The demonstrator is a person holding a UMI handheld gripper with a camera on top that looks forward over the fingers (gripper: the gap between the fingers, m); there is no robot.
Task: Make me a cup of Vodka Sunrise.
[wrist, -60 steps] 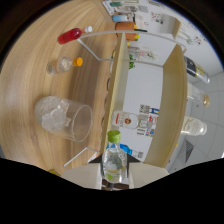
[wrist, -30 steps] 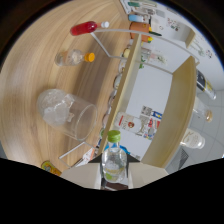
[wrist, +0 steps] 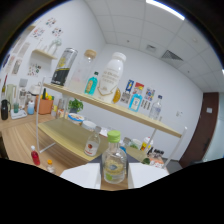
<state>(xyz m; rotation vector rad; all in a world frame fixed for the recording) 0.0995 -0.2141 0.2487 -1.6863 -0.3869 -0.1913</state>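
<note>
A small clear bottle with a green cap and a pale label stands upright between my two white fingers. My gripper is shut on it low on its body. Just beyond the bottle stands a wooden two-level shelf. On its lower level, a little left of the held bottle, is a small clear bottle with a red label. No cup shows in this view.
The upper shelf board carries a dark jar, a blue bottle, a tall white bottle and several small boxes. A red bottle stands on the wooden table at the left. A brown door is at the right.
The view has swung up from the tabletop and the clear cup to face the shelf and the room. The green-capped bottle has stayed between the fingers throughout.
</note>
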